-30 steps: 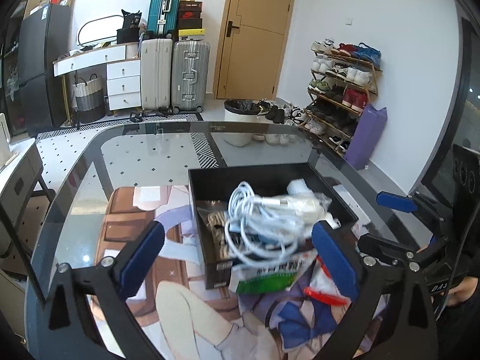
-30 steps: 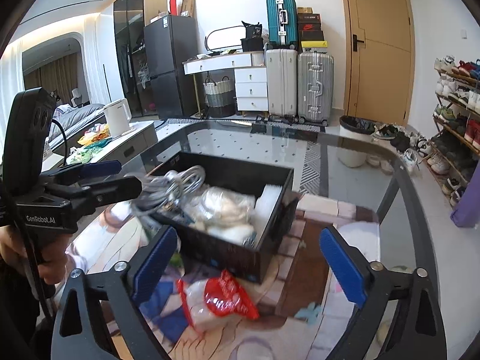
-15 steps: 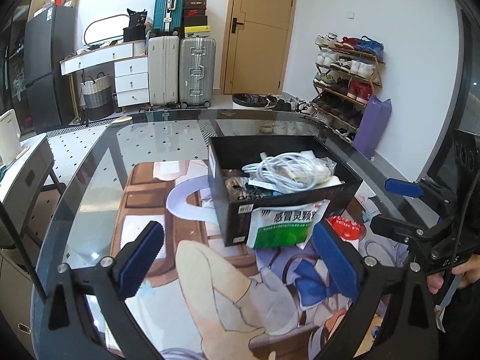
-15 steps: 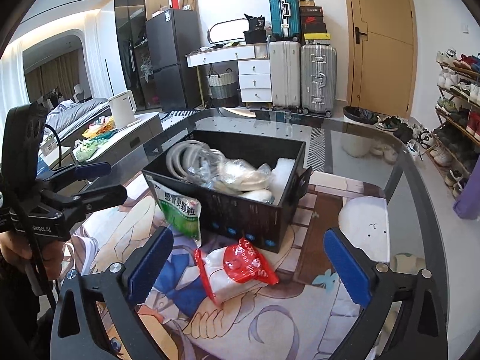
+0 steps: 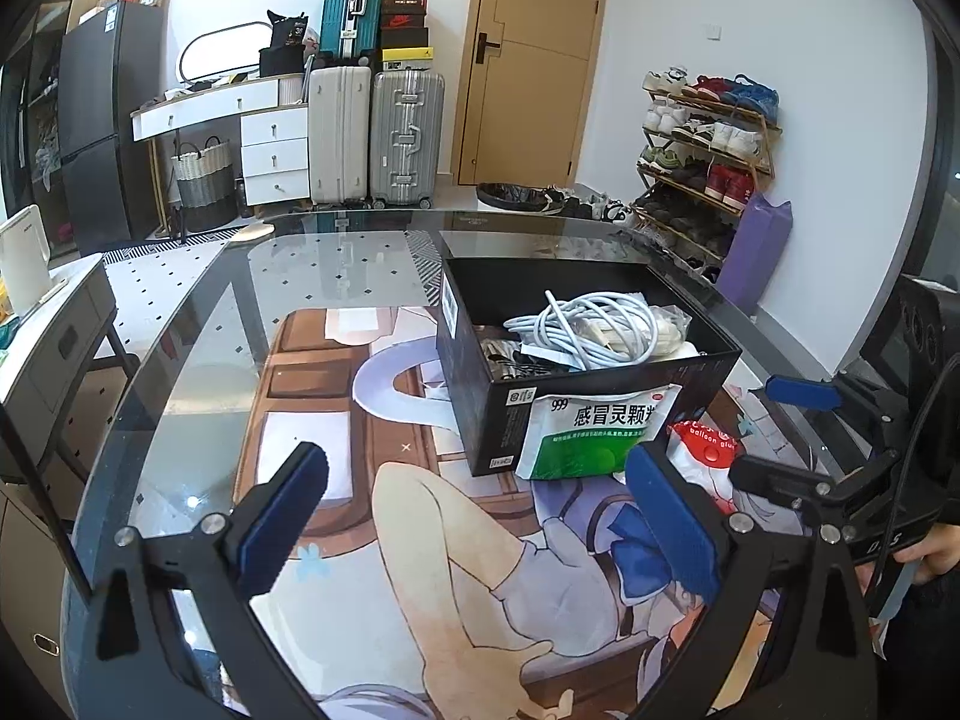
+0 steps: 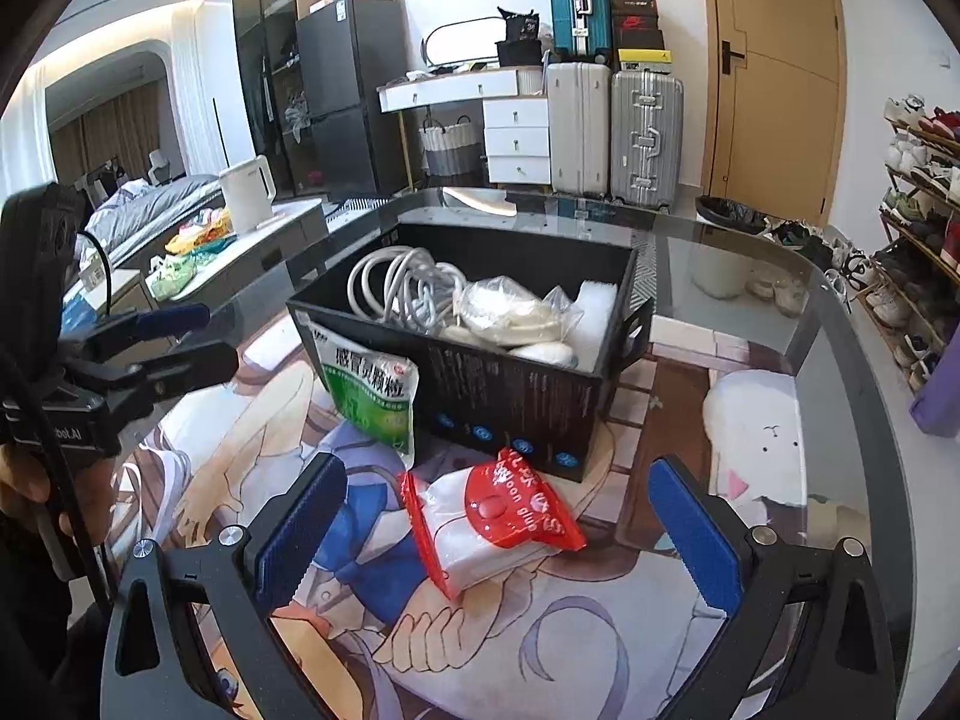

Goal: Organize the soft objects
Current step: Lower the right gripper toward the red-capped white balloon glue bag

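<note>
A black box [image 5: 480, 372] [image 6: 510, 396] stands on the printed mat. It holds a coiled white cable [image 5: 588, 324] [image 6: 402, 282], clear bags [image 6: 510, 312] and white foam [image 6: 597, 312]. A green and white medicine pouch [image 5: 594, 432] [image 6: 372, 390] leans against the box's side. A red-topped clear bag of glue [image 6: 492, 522] [image 5: 702, 450] lies on the mat in front of the box. My left gripper [image 5: 480, 516] is open and empty, back from the box. My right gripper [image 6: 498, 528] is open and empty, its fingers either side of the red-topped bag.
The glass table [image 5: 336, 264] has a curved far edge. The printed mat [image 5: 432, 540] covers its middle. A white cushion print [image 6: 756, 438] lies right of the box. Suitcases [image 5: 372, 132], drawers and a shoe rack [image 5: 702, 144] stand beyond the table.
My left gripper has let go of the white cable into the box and drawn back from it. My right gripper has also pulled back. The green pouch now leans on the box.
</note>
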